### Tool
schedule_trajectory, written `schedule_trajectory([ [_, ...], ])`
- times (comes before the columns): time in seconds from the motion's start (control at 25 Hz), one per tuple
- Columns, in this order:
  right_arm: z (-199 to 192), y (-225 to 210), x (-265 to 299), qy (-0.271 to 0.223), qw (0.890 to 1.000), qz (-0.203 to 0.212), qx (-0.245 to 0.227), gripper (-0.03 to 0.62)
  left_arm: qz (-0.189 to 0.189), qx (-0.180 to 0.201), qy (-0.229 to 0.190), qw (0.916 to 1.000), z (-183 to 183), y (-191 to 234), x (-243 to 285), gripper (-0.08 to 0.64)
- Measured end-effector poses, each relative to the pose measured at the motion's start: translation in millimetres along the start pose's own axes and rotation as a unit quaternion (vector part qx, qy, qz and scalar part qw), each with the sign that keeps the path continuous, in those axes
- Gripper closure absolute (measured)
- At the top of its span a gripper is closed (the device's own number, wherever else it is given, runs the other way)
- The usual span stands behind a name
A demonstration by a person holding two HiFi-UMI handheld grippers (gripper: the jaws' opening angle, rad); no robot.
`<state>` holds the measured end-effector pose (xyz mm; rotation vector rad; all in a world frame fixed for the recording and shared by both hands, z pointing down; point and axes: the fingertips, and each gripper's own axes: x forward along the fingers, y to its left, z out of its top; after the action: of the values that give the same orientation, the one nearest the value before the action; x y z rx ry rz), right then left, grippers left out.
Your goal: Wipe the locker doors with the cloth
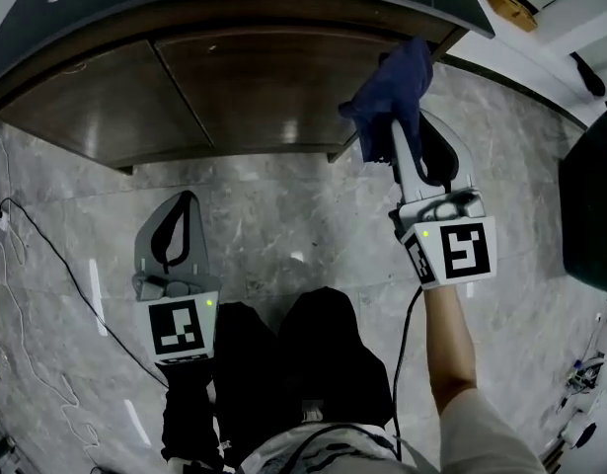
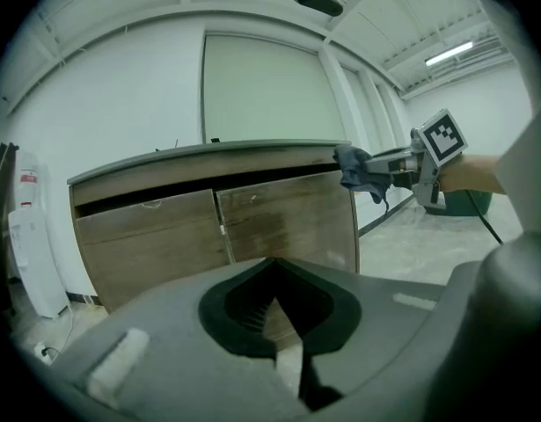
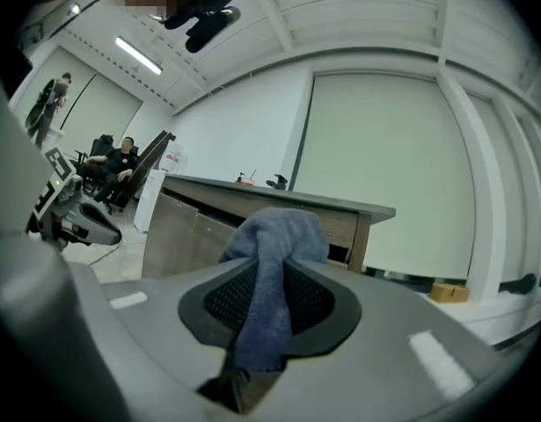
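Found right hand-held gripper (image 1: pixel 400 126) clamped on the blue cloth (image 1: pixel 397 77), bunched end thrust ahead of the jaws at the upper right corner of the locker doors (image 1: pixel 254 87), presumably so fabric rather than plastic meets the wood. Noted left hand-held gripper (image 1: pixel 185 205) closed on nothing, held low and well apart from the doors, judged clear of the wiping path.
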<state>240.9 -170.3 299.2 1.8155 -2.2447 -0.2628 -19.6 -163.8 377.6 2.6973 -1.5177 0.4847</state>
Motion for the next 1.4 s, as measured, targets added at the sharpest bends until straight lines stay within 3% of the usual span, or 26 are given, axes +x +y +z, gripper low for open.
schedule_trajectory([
  [0.28,-18,-18,27,-0.076,0.995,-0.02,-0.06,0.508,0.005,0.015,-0.036,0.9992,-46,-10,45,0.56],
  [0.44,-31,-21,40,-0.096,0.993,-0.026,-0.07,0.508,-0.006,0.015,-0.051,0.9986,-65,-22,54,0.56],
  [0.92,-59,-50,74,-0.072,0.993,-0.06,-0.072,0.506,0.023,0.013,-0.052,0.9983,-89,-18,23,0.56],
  [1.4,-111,-37,84,-0.048,0.996,-0.051,-0.062,0.506,0.037,0.006,-0.05,0.9981,-85,-8,12,0.56],
])
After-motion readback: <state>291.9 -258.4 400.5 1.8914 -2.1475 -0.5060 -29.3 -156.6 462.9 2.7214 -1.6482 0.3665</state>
